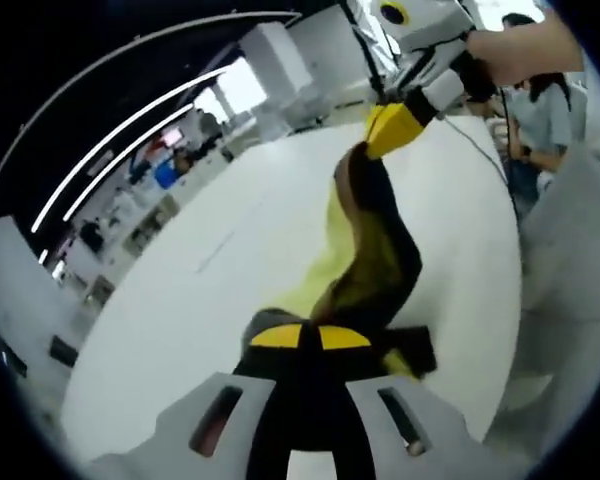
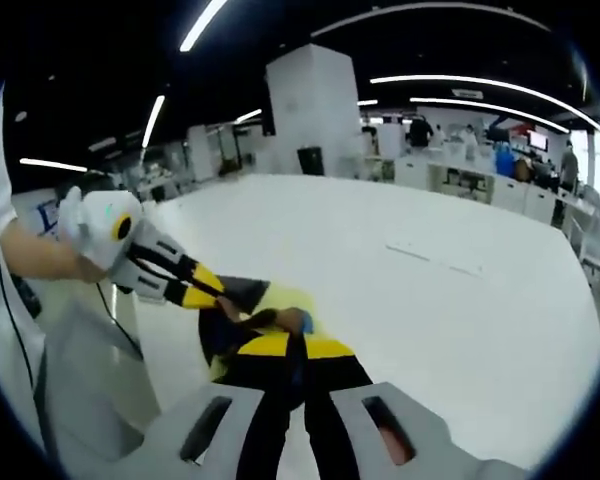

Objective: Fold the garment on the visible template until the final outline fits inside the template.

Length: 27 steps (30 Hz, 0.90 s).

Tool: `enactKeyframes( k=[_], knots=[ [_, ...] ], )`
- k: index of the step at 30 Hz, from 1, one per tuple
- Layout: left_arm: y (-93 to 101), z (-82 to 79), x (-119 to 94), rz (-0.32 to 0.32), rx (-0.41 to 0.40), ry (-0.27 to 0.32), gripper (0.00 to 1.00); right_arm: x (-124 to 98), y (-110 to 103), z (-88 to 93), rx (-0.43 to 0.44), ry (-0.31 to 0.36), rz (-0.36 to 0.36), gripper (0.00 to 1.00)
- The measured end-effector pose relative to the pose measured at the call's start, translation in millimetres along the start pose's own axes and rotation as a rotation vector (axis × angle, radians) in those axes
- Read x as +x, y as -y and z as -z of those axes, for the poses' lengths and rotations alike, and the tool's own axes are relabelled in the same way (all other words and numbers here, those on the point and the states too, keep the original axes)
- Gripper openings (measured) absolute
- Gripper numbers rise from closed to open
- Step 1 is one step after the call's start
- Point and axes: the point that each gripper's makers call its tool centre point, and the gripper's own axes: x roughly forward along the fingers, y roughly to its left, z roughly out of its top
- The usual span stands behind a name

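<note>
**Holding the garment up between both grippers**

Stretching over the white table [image 1: 230, 250], the black-and-yellow garment [image 1: 375, 250] hangs in a twisted band from one gripper to the other. In the left gripper view, the left gripper [image 1: 310, 338] has its yellow-tipped jaws pressed together on the near end of the cloth, at the table's near edge. At the far end, the right gripper [image 1: 392, 128] bites the other end with its jaws closed on the fabric, a hand [image 1: 515, 50] behind it. The cloth between them looks lifted and bunched, not spread flat.

From the right gripper view, the right gripper [image 2: 298, 347] is clamped on a dark fold with yellow showing beneath. The left gripper [image 2: 202, 290] comes in from the left, jaws pinched on the same bundle, just beside the right one's tips. The garment [image 2: 255, 300] sits near the table's [image 2: 430, 300] left edge. Desks and people stand well beyond the far edge.
</note>
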Motion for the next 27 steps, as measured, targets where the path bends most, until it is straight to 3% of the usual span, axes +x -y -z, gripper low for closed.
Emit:
enactKeyframes(
  k=[6, 9, 15, 27],
  knots=[
    [-14.0, -18.1, -15.4, -0.015, -0.184, 0.068, 0.0, -2.3, -2.1, -8.7, -0.027, 0.009, 0.007, 0.03],
    [-21.4, -28.6, -24.1, -0.025, -0.229, 0.098, 0.0, -5.6, -3.6, -17.6, -0.034, 0.026, 0.006, 0.03],
    [-36.4, -49.7, -42.9, -0.045, -0.345, 0.163, 0.0, -17.6, -2.7, -53.5, -0.013, 0.115, 0.023, 0.03],
    [-65.7, -91.8, -81.8, -0.073, -0.468, 0.279, 0.0, -37.7, -4.8, -108.5, -0.07, 0.215, 0.058, 0.03]
  ],
)
